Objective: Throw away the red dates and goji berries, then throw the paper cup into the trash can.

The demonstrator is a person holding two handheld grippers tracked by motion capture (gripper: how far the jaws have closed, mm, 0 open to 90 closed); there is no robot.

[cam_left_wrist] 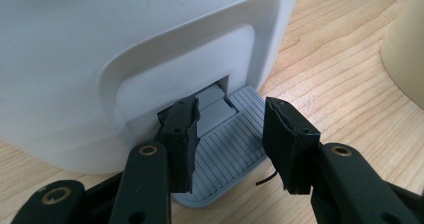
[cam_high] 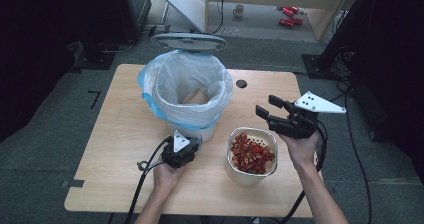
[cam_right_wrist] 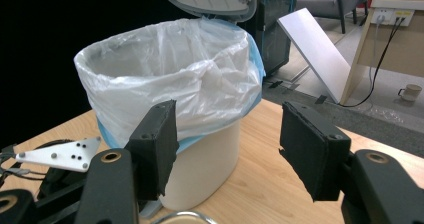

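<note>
A white pedal bin [cam_high: 190, 96] with a clear liner stands at the middle of the wooden table [cam_high: 125, 134], its lid [cam_high: 189, 41] raised. My left gripper [cam_high: 195, 141] is low at the bin's front base. Its jaws stand apart, with the tips resting on the grey ribbed pedal [cam_left_wrist: 225, 154] and nothing clamped between them. To the right, a cream container [cam_high: 235, 171] holds red dried slices [cam_high: 249, 153]. My right gripper [cam_high: 269, 107] hovers above and behind the container, pointing at the bin [cam_right_wrist: 200, 159]. Its jaws are apart, with nothing between them.
A small dark hole [cam_high: 241, 83] sits in the tabletop behind the bin. Beyond the table's far edge, a mug [cam_high: 239, 10] and red items [cam_high: 290, 15] lie on the floor near a leaning white board [cam_right_wrist: 315, 49]. Cables trail from both grippers over the near table edge.
</note>
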